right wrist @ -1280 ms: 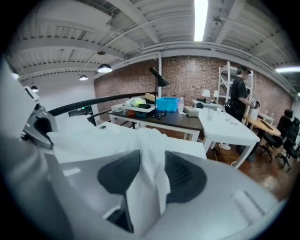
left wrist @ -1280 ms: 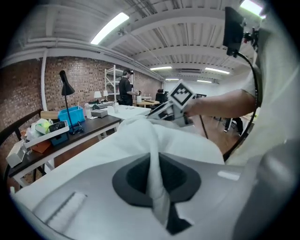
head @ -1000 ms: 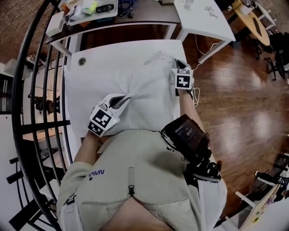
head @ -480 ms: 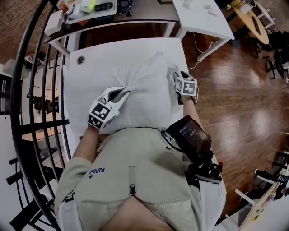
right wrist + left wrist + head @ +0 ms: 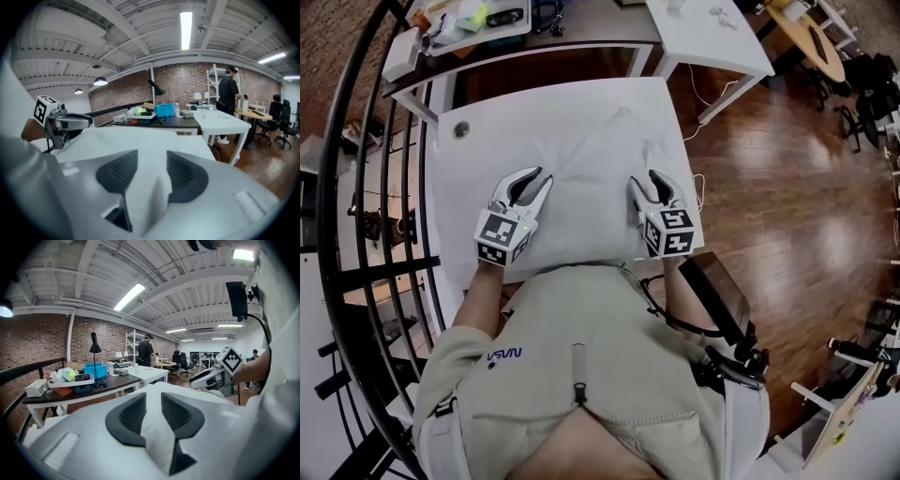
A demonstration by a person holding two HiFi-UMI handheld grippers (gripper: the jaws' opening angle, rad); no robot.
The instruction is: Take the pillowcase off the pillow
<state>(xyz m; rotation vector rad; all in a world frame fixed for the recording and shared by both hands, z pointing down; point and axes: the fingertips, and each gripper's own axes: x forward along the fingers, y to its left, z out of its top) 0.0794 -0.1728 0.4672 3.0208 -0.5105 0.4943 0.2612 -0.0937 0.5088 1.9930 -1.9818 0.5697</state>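
Left gripper (image 5: 532, 178) and right gripper (image 5: 648, 180) are straddling loose pillowcase (image 5: 581, 164) folds, jaws just opening, unclamped. Pillow (image 5: 586, 214) is lying on white table (image 5: 478, 117). Shirt (image 5: 501, 357) is displaying "NASA".

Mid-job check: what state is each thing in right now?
pillowcase: on the pillow, flat on the table.
left tool: open, jaws just been opening, pillowcase fabric between them.
right tool: open, jaws just been opening, pillowcase fabric between them.
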